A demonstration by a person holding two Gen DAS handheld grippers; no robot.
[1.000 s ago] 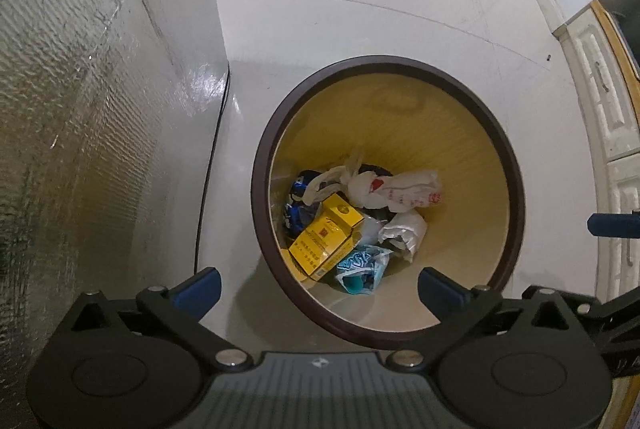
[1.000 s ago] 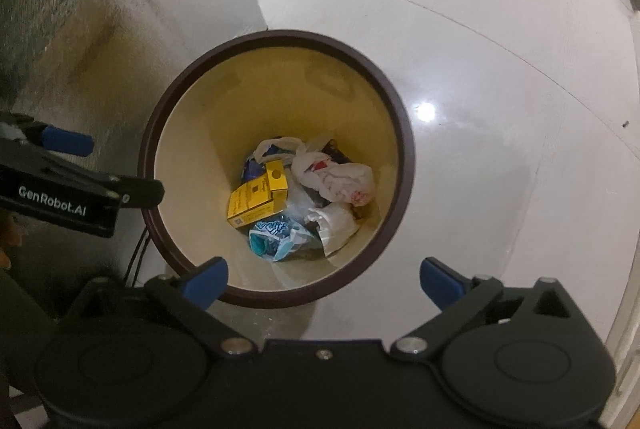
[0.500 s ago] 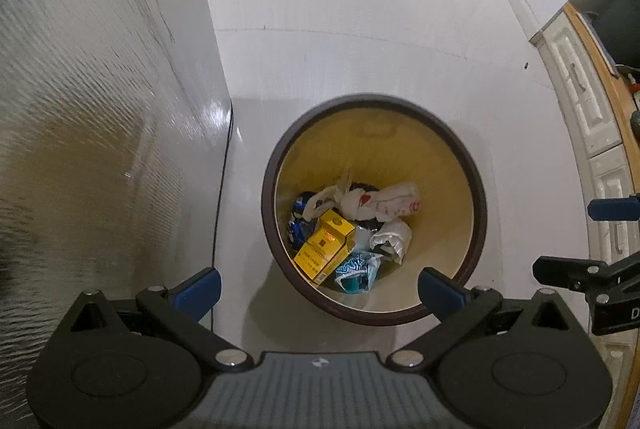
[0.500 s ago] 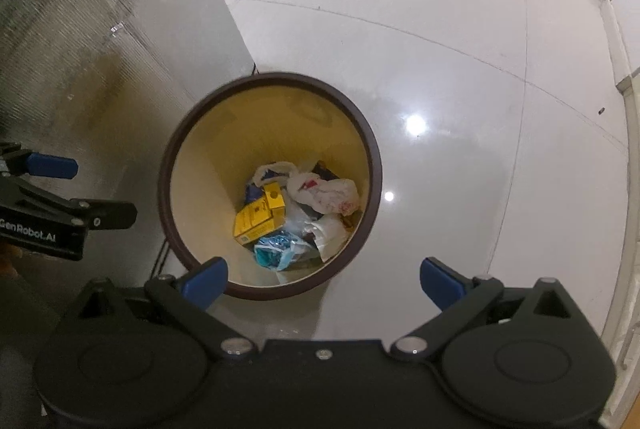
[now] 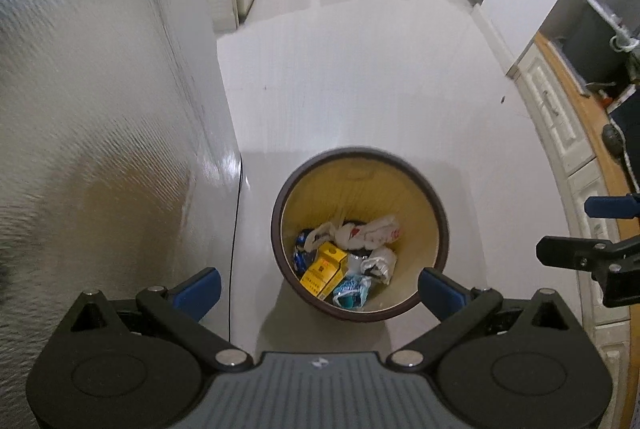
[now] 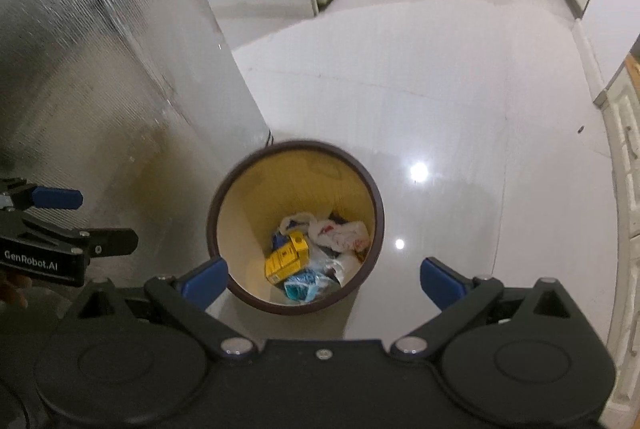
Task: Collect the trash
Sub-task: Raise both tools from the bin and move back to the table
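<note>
A round bin with a dark brown rim (image 5: pixel 362 155) (image 6: pixel 296 145) and yellow inside stands on the pale floor. In it lie a yellow carton (image 5: pixel 324 269) (image 6: pixel 286 259), a white plastic bag with red print (image 5: pixel 372 231) (image 6: pixel 340 233), a teal wrapper (image 5: pixel 352 289) (image 6: pixel 302 283) and crumpled white paper (image 5: pixel 380 261). My left gripper (image 5: pixel 318 289) hangs open high above the bin, holding nothing. My right gripper (image 6: pixel 323 281) is open too, also well above the bin. Each gripper shows at the edge of the other's view.
A tall silver textured appliance wall (image 5: pixel 100 109) (image 6: pixel 100 69) rises at the left, close to the bin. White cabinets and a wooden counter edge (image 5: pixel 576 117) run along the right. Open tiled floor (image 5: pixel 360 69) stretches ahead toward a hallway.
Both grippers have risen away from the bin, which now looks much smaller and lower in both views. More of the floor and hallway shows. Both stay open.
</note>
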